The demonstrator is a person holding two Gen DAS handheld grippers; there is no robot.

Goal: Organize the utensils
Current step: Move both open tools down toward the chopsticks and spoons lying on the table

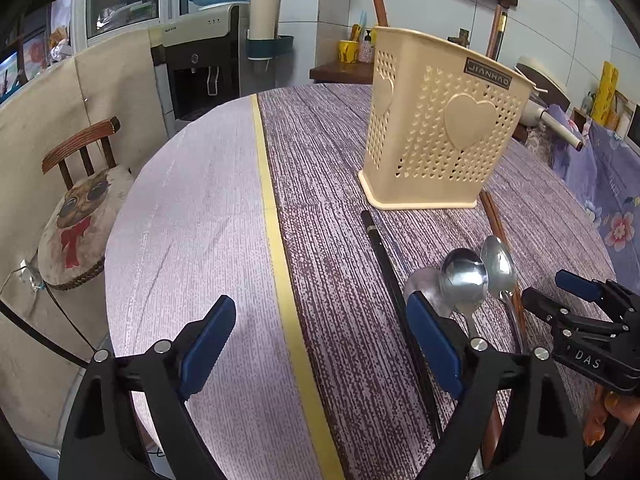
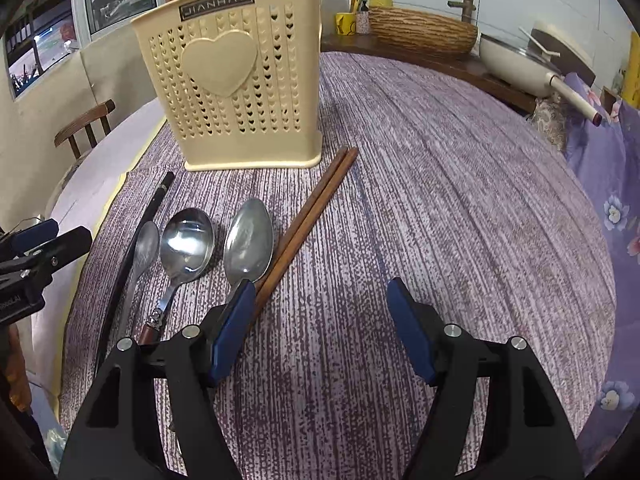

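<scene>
Patterned table, spoon handles hidden behind spread left gripper, right gripper fingers.

holder upright on table | three spoons before it | chopsticks right | possibly second pair left

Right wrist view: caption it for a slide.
Open right tool above purple tablecloth; three steel spoons, brown wooden chopsticks, cream perforated plastic holder.

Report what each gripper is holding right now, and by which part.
Nothing is held. The left gripper and right gripper are both open over the table; the spoons and chopsticks lie untouched.
</scene>
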